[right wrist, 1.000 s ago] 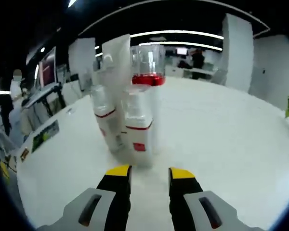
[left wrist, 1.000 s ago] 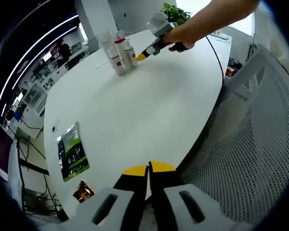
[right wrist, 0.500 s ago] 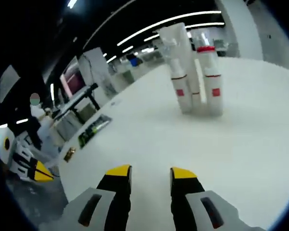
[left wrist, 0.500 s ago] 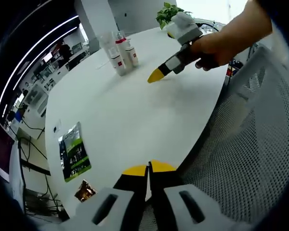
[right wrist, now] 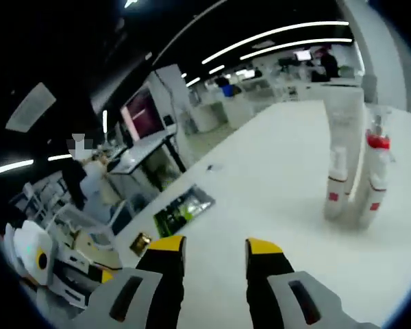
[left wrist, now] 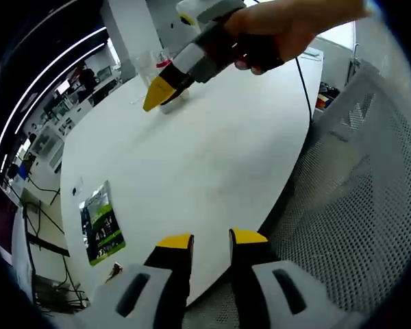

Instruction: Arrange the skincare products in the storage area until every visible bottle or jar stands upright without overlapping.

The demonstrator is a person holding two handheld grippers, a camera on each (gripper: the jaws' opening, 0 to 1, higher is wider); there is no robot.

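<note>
A group of white skincare bottles (right wrist: 337, 179) with red bands stands upright on the white table (right wrist: 274, 164). Among them are a red-capped one (right wrist: 375, 179) and a tall white tube (right wrist: 345, 123). They lie to the right of my right gripper (right wrist: 214, 247), well ahead of it, and its jaws are open and hold nothing. In the left gripper view a hand holds that right gripper (left wrist: 157, 93) in front of the bottles (left wrist: 151, 63) and hides most of them. My left gripper (left wrist: 211, 240) hangs at the table's near edge, open and holding nothing.
A green packet (left wrist: 99, 223) and a small brown packet (left wrist: 114, 273) lie near the table's (left wrist: 212, 144) edge; the same green packet (right wrist: 181, 209) lies ahead of the right jaws. A grey mesh chair (left wrist: 356, 205) stands to the right. Office desks and a person fill the background.
My left gripper's jaws have parted from shut to open. The right gripper has drawn back from the bottles and swung across, so they now sit farther off to its right.
</note>
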